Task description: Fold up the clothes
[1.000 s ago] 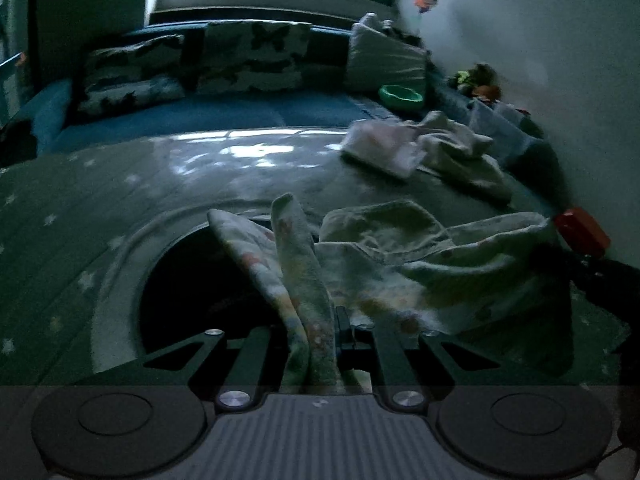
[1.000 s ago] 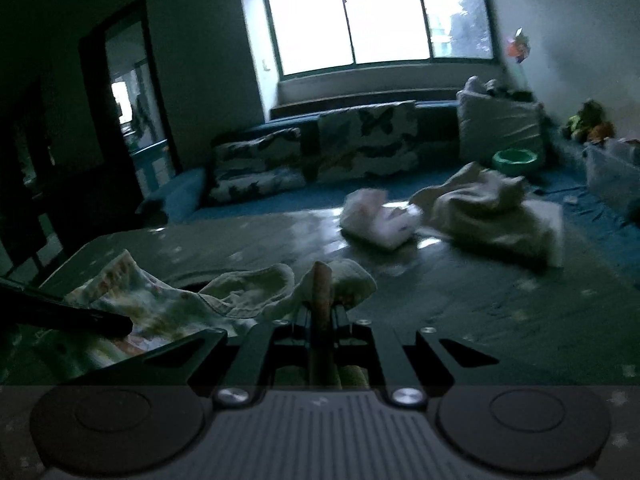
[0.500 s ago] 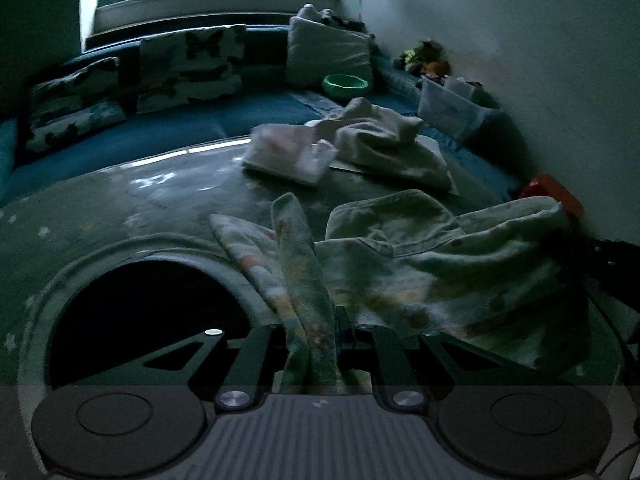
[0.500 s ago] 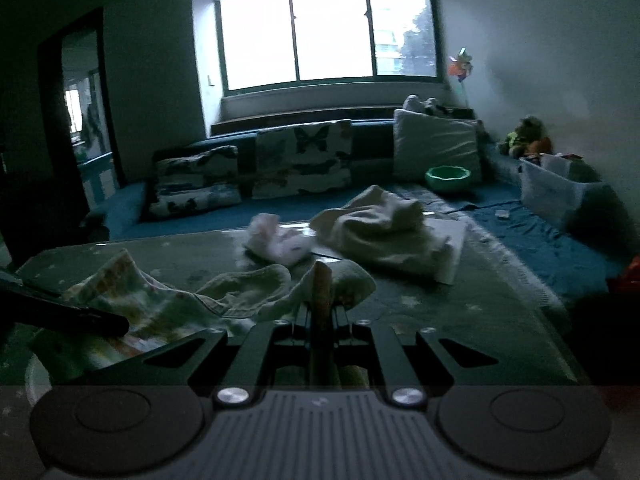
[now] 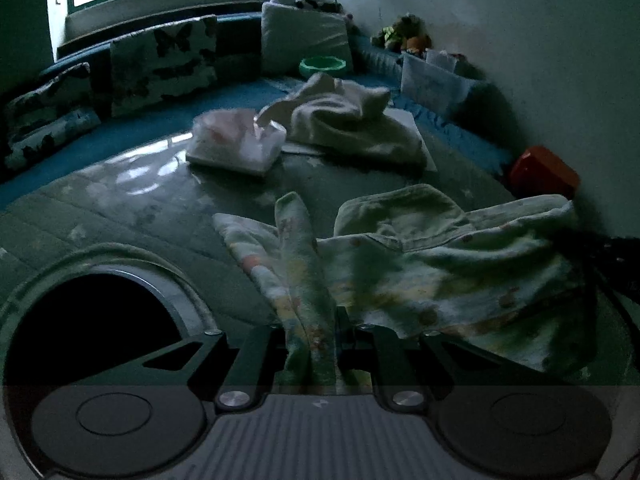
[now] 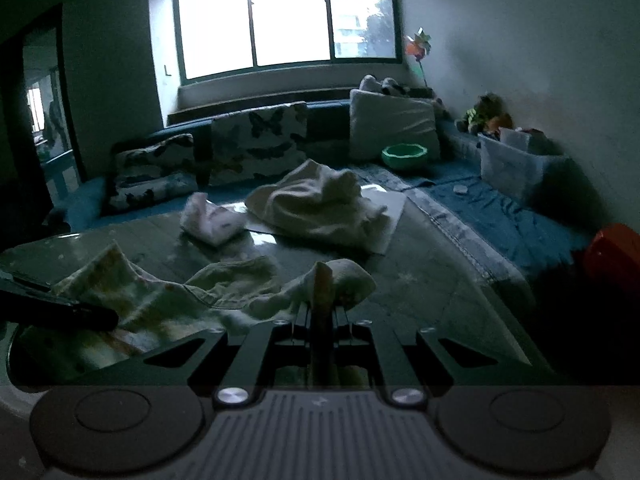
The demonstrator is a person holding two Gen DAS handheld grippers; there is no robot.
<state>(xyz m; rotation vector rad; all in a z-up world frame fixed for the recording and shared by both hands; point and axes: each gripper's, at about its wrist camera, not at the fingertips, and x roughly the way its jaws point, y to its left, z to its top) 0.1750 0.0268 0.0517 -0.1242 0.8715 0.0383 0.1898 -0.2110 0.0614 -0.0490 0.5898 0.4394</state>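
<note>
Both views swung leftward since earlier frames, window and cushions sliding across; garment grip unchanged. Left hand-held gripper (image 5: 310, 334) clenched on one edge of patterned garment (image 5: 440, 280), right hand-held gripper (image 6: 320, 304) clamped on opposite edge (likely to spread cloth taut for fold). Garment pale, floral-printed, rumpled, hanging between grippers just above green tabletop (image 5: 132, 204).
</note>
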